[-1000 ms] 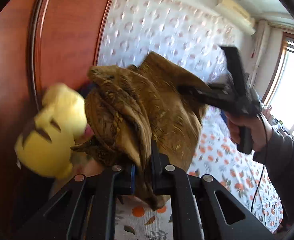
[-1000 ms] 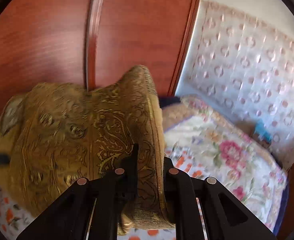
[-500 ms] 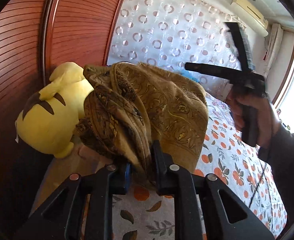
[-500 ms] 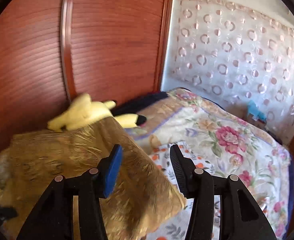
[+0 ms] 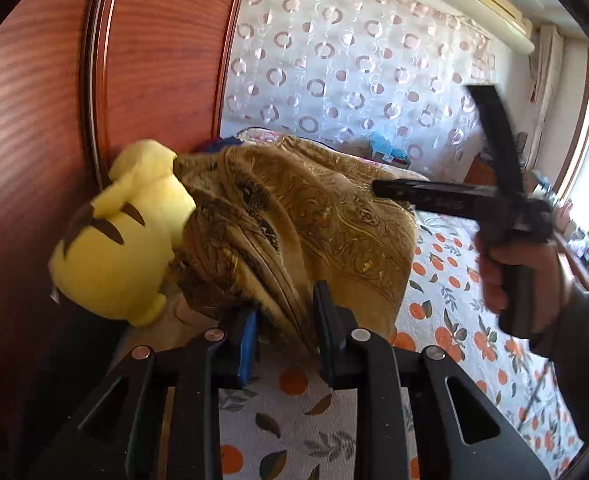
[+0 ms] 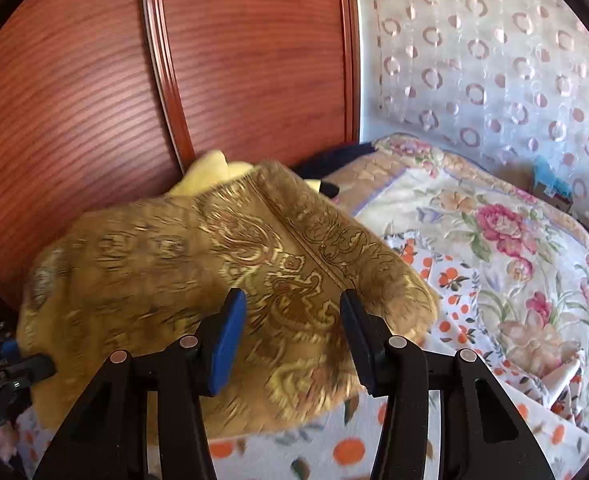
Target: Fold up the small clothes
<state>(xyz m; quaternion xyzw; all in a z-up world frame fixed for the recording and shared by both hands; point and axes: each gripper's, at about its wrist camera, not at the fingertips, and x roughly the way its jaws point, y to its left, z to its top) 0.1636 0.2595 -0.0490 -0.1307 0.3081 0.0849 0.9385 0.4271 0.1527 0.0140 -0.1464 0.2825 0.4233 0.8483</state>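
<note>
**Ana:** Fingers [image 5: 326, 320] on the left gripper [image 5: 286, 320] have just been easing apart. They stand partly open, with a bunched tail of the golden-brown paisley-patterned cloth [image 5: 334, 224] hanging between them. I read it as slack, not pinched.

**Ben:** And the right gripper [image 6: 290, 320]?

**Ana:** Its jaws have just been opening too and stand about half open, with nothing between them. The cloth lies beyond its blue pad [image 6: 226, 336]. It is heaped on the white bedsheet printed with oranges [image 5: 454, 320], and its far side is up against the yellow plush toy with brown stripes [image 5: 122, 248].

**Ben:** So this looks like the set-down after a fold. How do we do it well?

**Ana:** Let the left tail drop free before pulling back, or the bundle will probably drag open. Draw both grippers straight back along their fingers, not sideways.

**Ben:** The heap looks lumpy, though.

**Ana:** It does. The fabric looks soft and slippery, so it may slump. I would pull it clear of the toy, then regrip the two near corners on the flat sheet and lay the edges square. The cloth is blurred in the right wrist view, so I cannot tell where its corners are.
</note>
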